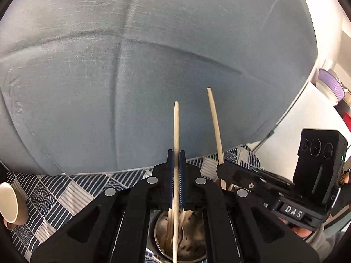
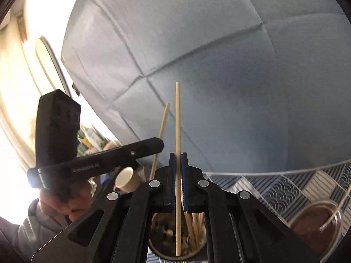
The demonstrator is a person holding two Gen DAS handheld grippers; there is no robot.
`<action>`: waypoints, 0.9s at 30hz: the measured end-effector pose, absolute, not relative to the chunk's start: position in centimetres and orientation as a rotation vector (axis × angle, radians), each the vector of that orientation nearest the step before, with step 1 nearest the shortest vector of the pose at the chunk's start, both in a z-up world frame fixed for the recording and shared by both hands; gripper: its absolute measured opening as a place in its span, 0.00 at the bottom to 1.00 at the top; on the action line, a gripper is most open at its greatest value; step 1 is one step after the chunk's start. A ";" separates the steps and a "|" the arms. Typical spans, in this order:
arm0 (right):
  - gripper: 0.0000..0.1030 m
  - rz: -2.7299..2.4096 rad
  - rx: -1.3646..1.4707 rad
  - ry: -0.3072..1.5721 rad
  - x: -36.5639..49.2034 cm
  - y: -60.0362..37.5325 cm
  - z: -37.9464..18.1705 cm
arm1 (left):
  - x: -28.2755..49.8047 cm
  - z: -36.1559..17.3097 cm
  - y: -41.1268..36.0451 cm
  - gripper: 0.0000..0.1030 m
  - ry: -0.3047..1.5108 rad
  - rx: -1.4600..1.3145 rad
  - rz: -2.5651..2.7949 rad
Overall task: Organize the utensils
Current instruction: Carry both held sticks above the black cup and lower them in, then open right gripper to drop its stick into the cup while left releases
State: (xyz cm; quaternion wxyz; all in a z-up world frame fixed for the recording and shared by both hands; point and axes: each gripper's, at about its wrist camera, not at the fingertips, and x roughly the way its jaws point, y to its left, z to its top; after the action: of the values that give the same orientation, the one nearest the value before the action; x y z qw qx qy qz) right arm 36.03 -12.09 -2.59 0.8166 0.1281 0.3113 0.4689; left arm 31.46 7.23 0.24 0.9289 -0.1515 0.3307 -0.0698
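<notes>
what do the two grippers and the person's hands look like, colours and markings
Both the left gripper and the right gripper are matte black plastic with blue ribbed finger pads and round silver pivot discs. The right one, seen from the left wrist, carries a white DAS label; the left one has faint side lettering. Bare hand, grey sleeve.

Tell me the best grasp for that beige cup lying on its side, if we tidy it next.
Grip the beige cup across its rim wall, one finger inside the mouth, coming from the open end. It lies tipped on the patterned tablecloth, mouth sideways, so the round body would likely roll under a top pinch. Both grippers currently hold chopsticks.
</notes>
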 end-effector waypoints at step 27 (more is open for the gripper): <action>0.09 0.948 0.183 0.565 32.8 -12.9 -6.1 | 27.3 -4.6 7.4 0.16 0.650 -0.257 -0.144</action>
State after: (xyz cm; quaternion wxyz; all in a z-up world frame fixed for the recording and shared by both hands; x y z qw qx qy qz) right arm 32.81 -12.94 -6.08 0.8477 0.0870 0.2678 0.4495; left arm 27.29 7.41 -4.57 0.9370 -0.1259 0.3180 -0.0707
